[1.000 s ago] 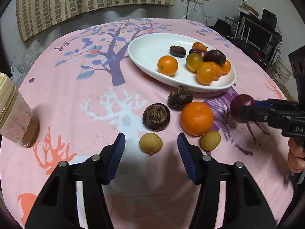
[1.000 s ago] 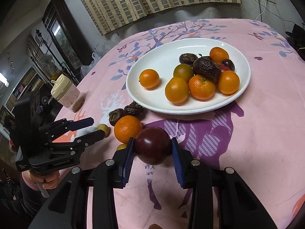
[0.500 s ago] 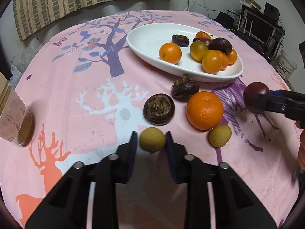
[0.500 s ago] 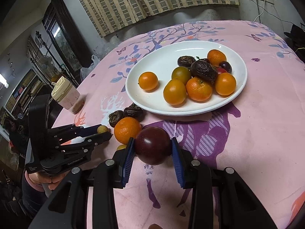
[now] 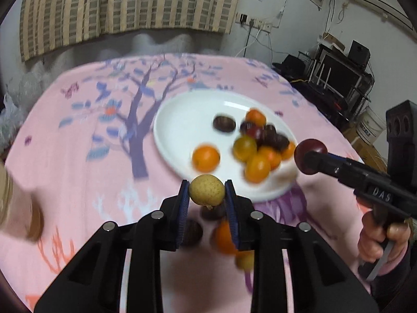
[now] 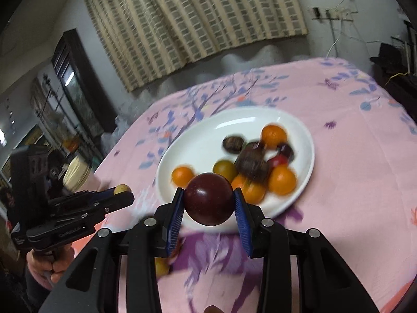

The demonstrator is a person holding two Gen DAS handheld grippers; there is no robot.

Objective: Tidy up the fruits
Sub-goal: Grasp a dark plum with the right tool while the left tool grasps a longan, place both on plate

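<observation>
My left gripper (image 5: pixel 207 198) is shut on a small yellow-tan round fruit (image 5: pixel 206 189) and holds it in the air in front of the white oval plate (image 5: pixel 182 120). My right gripper (image 6: pixel 208 210) is shut on a dark red plum (image 6: pixel 208 198), raised near the plate's near rim (image 6: pixel 169 172). The plate holds several small oranges and dark fruits. The plum also shows at the right in the left wrist view (image 5: pixel 310 155). The yellow fruit also shows at the left in the right wrist view (image 6: pixel 122 189).
On the pink cloth below my left gripper lie a large orange (image 5: pixel 224 237), two dark dried fruits (image 5: pixel 192 232) and another small yellow fruit (image 5: pixel 245 259). A lidded jar (image 6: pixel 75 173) stands at the table's left edge. Furniture and cables lie beyond the table.
My left gripper closed on the yellow fruit and lifted it off the cloth toward the plate. My right gripper rose with the plum toward the plate.
</observation>
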